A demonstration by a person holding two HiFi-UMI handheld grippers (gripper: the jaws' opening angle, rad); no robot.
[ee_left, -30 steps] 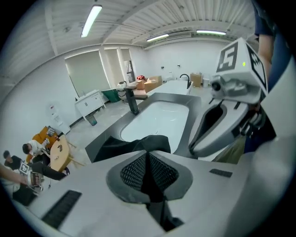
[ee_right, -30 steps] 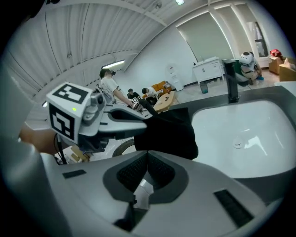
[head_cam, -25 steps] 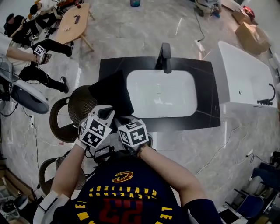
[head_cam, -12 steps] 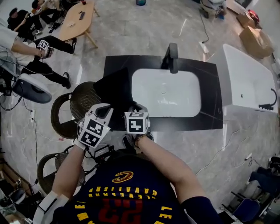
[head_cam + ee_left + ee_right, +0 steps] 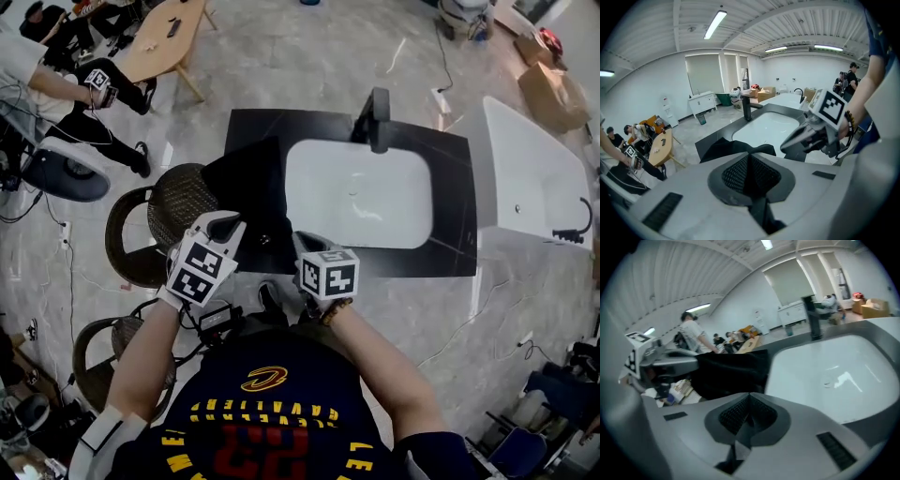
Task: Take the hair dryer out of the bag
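Everything hinges on where the black bag (image 5: 246,187) lies relative to the two tongs. It sits on the left part of the black tabletop (image 5: 450,206), just beside the left rim of the white sink (image 5: 356,192). Its longer side runs away from the person, from the near edge of the tabletop toward the back.

The hair dryer shows in none of the views. I judge it is inside the bag, and I cannot tell which end holds the opening.

The left tongs (image 5: 223,223) are the nearer pair. In the head view their tips lie over the bag's near edge, and in the left gripper view slumped black fabric rises directly ahead of them. They are pressed together. Nothing is plainly caught between them, though the tips are close enough to the cloth that contact cannot be ruled out.

The right tongs (image 5: 304,242) are also pressed together and empty. They hover at the front of the tabletop, off the bag's right side and before the sink's near left corner. From their own view the bag lies ahead and to the left, with the basin to the right.

So the left pair would have to spread to take hold of the fabric. The right pair would have to swing left to reach the bag.
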